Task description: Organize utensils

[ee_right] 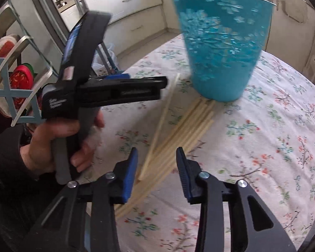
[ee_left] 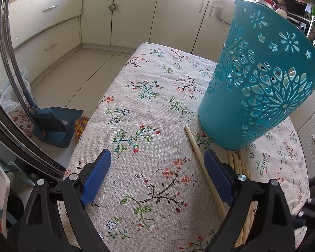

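Right now my left hand-held gripper (ee_left: 157, 176) sits with its blue pads spread wide over the flowered cloth of the desk (ee_left: 136, 96), nothing between them but fabric. One loose chopstick (ee_left: 194, 147) runs slantwise along the cloth and passes under the inner edge of the pad on the picture's right; whether it touches that pad I cannot tell. The rest of the chopsticks (ee_left: 238, 163) lie in a bundle just beyond that same pad, outside the jaws, their far ends reaching the foot of the teal cutout basket (ee_left: 260, 79), which stands upright on the cloth.

From the right wrist view, my right hand-held gripper (ee_right: 157, 166) has its jaws partly open, pressing on nothing. The chopstick bundle (ee_right: 191, 121) fans out on the cloth directly ahead of it, and the near ends lie in and below the gap between the pads, not clamped. The single stray stick (ee_right: 166, 109) lies just to the left of the bundle. The basket (ee_right: 220, 48) stands behind the sticks' far ends, blurred. My left hand (ee_right: 52, 145), in a dark sleeve, grips the handle of the other tool at the left.
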